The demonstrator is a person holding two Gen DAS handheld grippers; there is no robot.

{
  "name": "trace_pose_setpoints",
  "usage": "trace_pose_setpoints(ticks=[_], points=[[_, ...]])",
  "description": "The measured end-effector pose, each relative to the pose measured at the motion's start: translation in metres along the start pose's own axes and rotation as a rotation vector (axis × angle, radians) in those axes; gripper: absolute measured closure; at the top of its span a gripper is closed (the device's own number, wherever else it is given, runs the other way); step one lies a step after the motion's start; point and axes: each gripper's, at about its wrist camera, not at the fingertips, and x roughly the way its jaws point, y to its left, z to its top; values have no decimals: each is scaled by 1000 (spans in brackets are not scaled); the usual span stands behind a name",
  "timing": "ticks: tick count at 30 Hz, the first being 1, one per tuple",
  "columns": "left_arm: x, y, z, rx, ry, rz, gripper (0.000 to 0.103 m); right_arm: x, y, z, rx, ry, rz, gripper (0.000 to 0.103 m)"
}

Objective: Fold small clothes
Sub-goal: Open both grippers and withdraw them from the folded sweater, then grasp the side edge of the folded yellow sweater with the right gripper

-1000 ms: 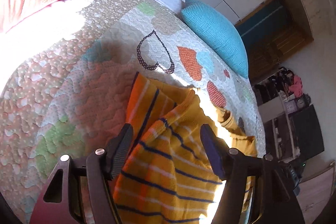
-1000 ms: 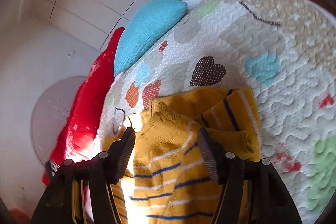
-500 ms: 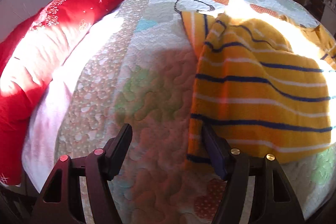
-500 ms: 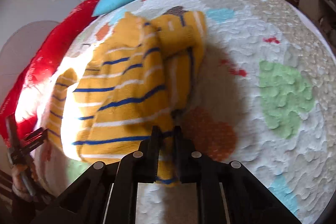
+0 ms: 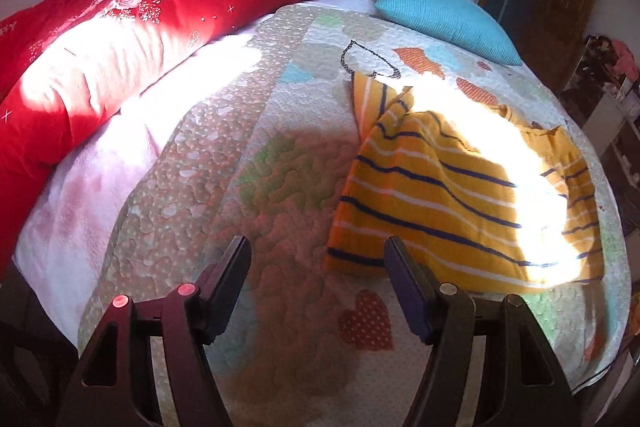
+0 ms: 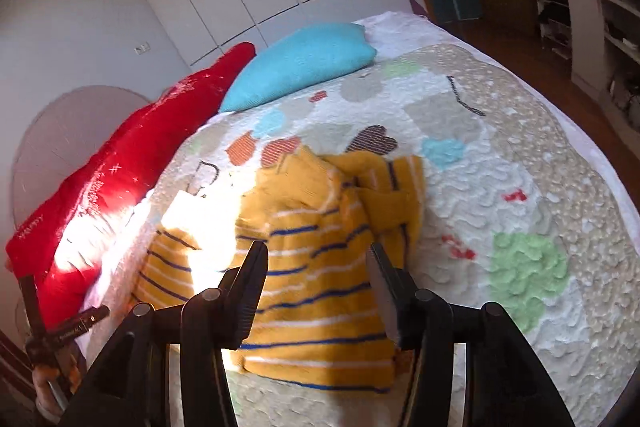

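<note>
Left wrist view: both grippers stood free of the striped sweater, which lay part-folded on the quilt.

Left wrist view showed the left gripper [image 5: 316,271] with its jaws spread wide and nothing between them, over bare quilt [image 5: 280,195] just beside the near left edge of the yellow striped sweater [image 5: 452,203]; the sweater lay in a rough rectangle with one flap doubled over at its far corner, a red pillow [image 5: 120,47] and a blue cushion [image 5: 444,19] well beyond it. Right wrist view showed the right gripper [image 6: 318,271] likewise spread and empty, above the sweater's near hem, with bunched cloth at the far right corner. By my judgement one fold was laid and a regrasp was in hand; the next move called for pinching a hem corner cleanly, one layer stack only, and carrying it across without dragging the quilt.
</note>
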Motion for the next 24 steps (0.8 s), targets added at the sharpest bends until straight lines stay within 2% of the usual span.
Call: trace_pose_setpoints(ticks=[6, 9, 11, 13, 16, 18, 21, 24], points=[[-12, -6, -22, -38, -1, -60, 35, 94, 25, 27, -10, 137, -18, 47], [-14, -3, -30, -49, 5, -70, 35, 142, 16, 38, -1, 160, -121, 47], [-15, 2, -34, -61, 0, -70, 35, 168, 4, 44, 23, 193, -157, 48], [-16, 9, -37, -88, 2, -77, 35, 180, 4, 51, -2, 196, -212, 48], [-15, 25, -43, -152, 15, -117, 35, 180, 29, 59, -98, 223, -308, 47], [-17, 34, -47, -187, 14, -135, 35, 164, 56, 57, -185, 168, -344, 43], [-17, 45, -52, -233, 8, -144, 34, 143, 103, 47, -282, 137, -269, 38], [-16, 55, -59, -274, 19, -158, 34, 140, 151, 31, -350, 166, -161, 37]])
